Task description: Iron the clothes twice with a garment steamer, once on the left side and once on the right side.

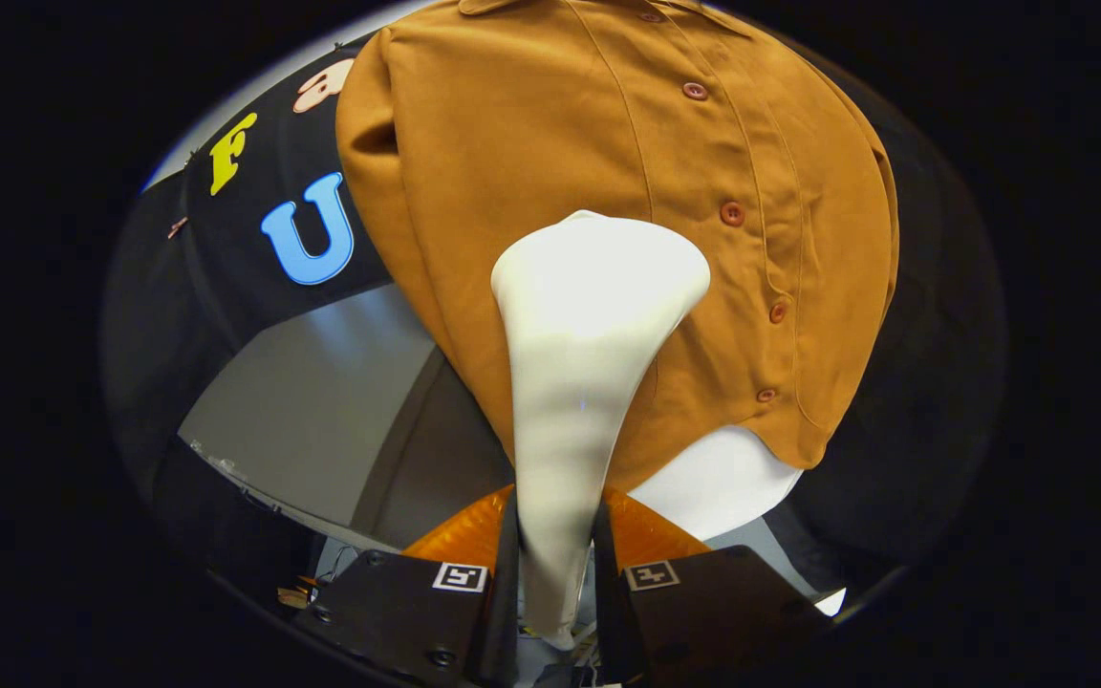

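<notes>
My gripper point(555, 564) clamps the garment steamer point(589, 315) by its rigid, smooth neck; it looks light but slippery against the soft brown shirt point(531, 124).

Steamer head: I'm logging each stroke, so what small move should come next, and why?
Probably a slow slide of the steamer along the shirt panel it faces. The hand-held gripper is shut on the steamer's handle, a finger on each side, and the wide head sits over the fabric beside the button placket, above the hem. Whether the head touches the cloth cannot be told.
</notes>
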